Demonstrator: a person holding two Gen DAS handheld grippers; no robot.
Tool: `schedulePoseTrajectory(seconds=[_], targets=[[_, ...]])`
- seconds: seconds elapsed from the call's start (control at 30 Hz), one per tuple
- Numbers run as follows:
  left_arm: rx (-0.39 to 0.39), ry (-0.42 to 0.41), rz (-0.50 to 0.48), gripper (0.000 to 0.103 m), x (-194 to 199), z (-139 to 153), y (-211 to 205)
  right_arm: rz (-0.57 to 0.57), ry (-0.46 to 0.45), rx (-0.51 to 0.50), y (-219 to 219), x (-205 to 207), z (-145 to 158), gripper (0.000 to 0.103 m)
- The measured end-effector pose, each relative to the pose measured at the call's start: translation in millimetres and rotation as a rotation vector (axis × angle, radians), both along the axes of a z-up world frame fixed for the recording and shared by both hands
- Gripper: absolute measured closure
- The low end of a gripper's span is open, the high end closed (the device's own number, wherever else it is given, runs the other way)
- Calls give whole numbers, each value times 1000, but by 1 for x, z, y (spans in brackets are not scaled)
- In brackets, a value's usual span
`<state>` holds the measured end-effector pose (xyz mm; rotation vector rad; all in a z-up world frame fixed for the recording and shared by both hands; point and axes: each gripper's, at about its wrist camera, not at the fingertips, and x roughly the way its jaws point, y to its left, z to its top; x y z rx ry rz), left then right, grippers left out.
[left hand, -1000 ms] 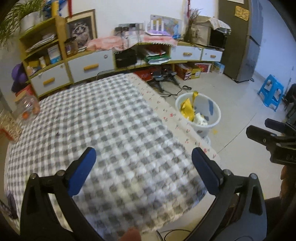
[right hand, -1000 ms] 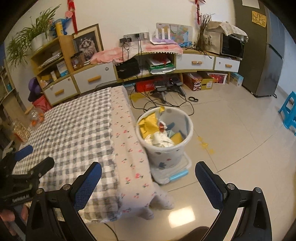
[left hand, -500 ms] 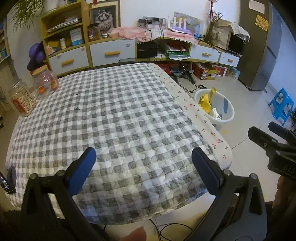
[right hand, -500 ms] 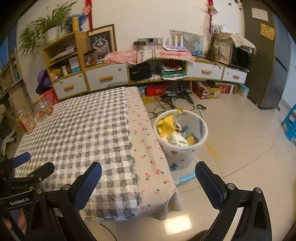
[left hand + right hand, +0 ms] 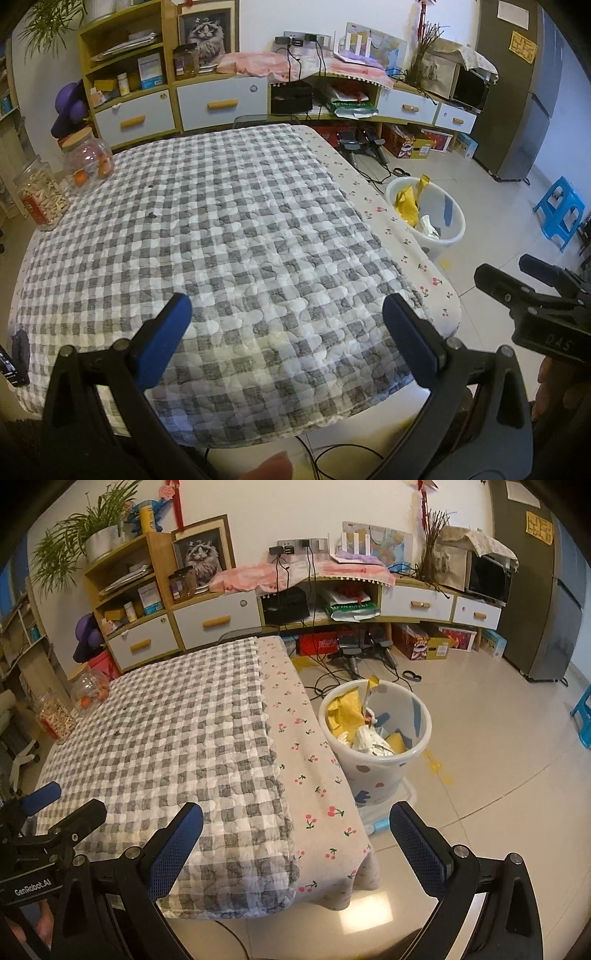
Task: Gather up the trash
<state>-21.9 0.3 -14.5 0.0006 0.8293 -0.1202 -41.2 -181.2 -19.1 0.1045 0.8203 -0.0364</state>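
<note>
Your left gripper (image 5: 284,321): jaws wide, holding nothing, above the near edge of the table (image 5: 221,240) | your right gripper (image 5: 295,830): jaws wide, holding nothing, over the table corner | trash (image 5: 365,734) lies in the bin (image 5: 373,775) on the floor just beside the table

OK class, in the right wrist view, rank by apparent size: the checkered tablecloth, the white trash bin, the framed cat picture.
1. checkered tablecloth
2. white trash bin
3. framed cat picture, though it stands farther from the camera, so its true size is unsure.

Quilted cloth table cover (image 5: 229,236), glossy tiled floor (image 5: 491,746)
</note>
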Motion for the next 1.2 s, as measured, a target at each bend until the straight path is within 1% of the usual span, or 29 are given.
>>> schedulePoseTrajectory(seconds=[1.2], targets=[[-13, 9, -11, 1, 0, 0, -5, -2, 0, 0, -1, -1, 0, 1]])
